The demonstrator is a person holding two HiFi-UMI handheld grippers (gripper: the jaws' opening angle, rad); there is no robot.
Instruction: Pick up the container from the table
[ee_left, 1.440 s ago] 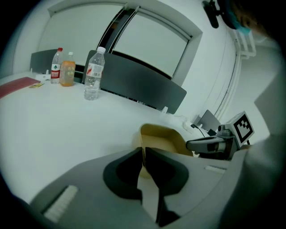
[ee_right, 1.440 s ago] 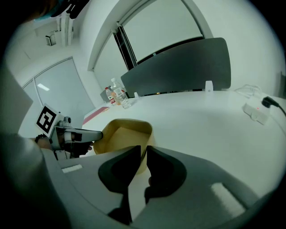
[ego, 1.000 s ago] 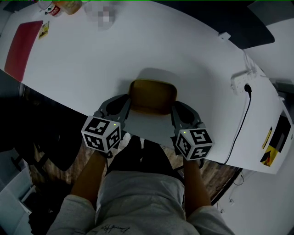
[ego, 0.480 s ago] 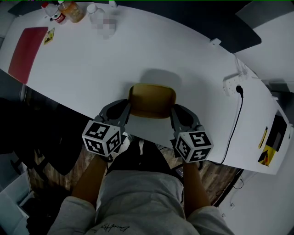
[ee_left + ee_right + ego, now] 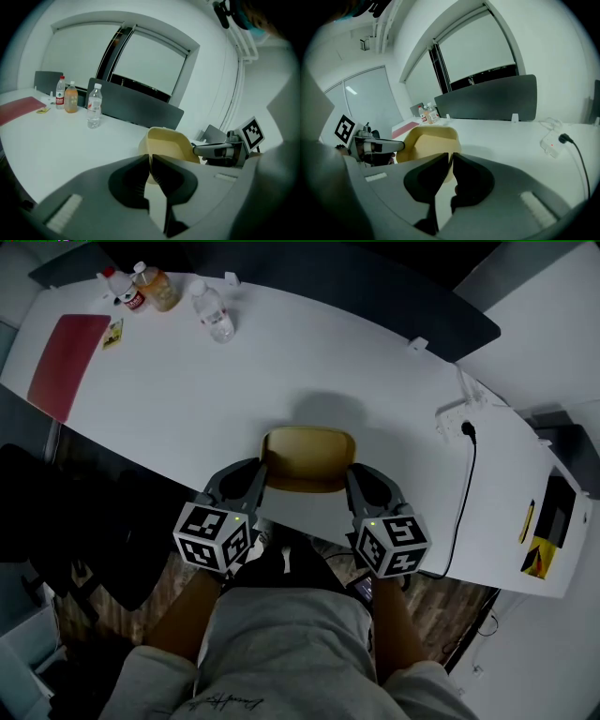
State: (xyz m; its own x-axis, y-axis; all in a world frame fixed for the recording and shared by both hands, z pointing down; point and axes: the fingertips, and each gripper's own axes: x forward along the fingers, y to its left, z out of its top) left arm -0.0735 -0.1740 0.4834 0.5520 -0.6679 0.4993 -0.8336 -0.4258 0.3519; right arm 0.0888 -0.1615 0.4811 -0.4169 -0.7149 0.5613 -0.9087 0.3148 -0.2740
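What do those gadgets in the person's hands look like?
The left hand-held gripper and right hand-held gripper match: grey plastic bodies with two dark, ridged jaws. Each carries a white cube printed with black square markers, with a small green light. The person wears a light grey top whose sleeves leave the forearms bare.

Head view: overhead, steeply down onto table (image 5: 309, 352). Left gripper view: low, close, faces 1 o'clock. Right gripper view: faces 11 o'clock. All share the container (image 5: 309, 457).
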